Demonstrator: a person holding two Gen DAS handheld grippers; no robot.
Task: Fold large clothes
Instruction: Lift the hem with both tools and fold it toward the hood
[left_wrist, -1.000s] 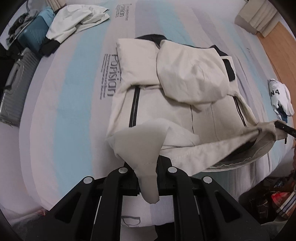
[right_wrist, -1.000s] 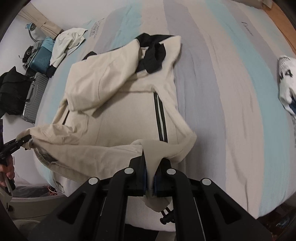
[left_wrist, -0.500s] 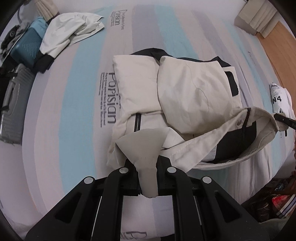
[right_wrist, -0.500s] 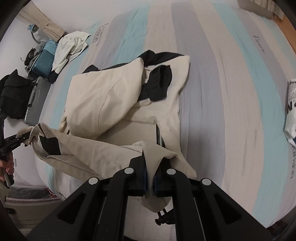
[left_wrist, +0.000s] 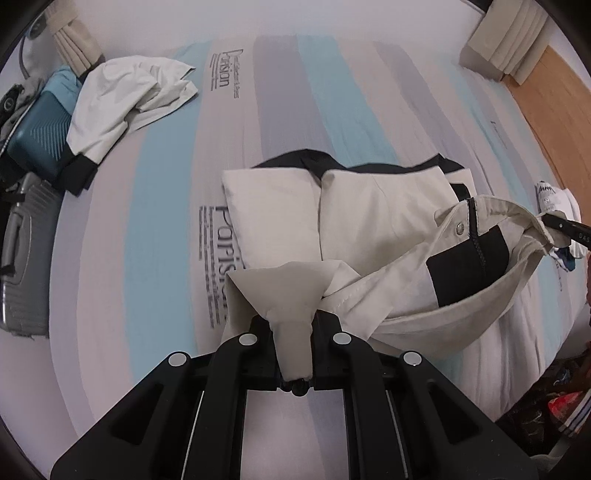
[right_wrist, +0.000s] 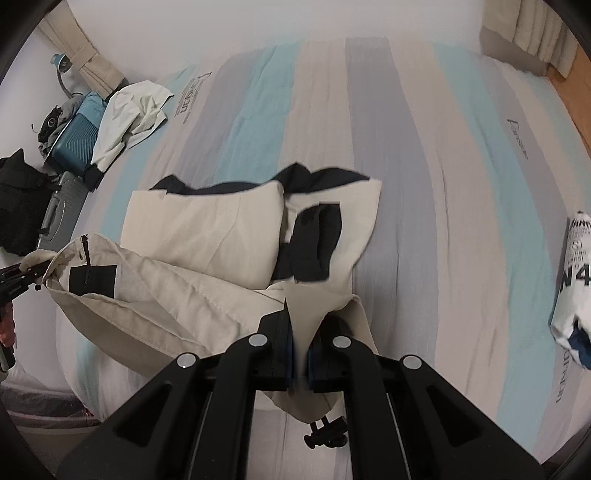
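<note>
A cream jacket with black trim lies on the striped bed, its sleeves folded over the front; it also shows in the right wrist view. My left gripper is shut on one corner of the jacket's bottom hem. My right gripper is shut on the other corner. The hem hangs stretched between the two grippers, raised above the bed and carried over the jacket's lower part, with the inside lining and a black patch showing. The right gripper's tip also shows in the left wrist view.
A white garment lies at the bed's far left corner. A folded white printed garment lies at the right edge. A teal suitcase and a grey suitcase stand beside the bed on the left. Wooden floor lies to the right.
Both grippers have lifted the hem and carried it forward toward the collar. The jacket's lower half now folds up over its front, showing the lining.
</note>
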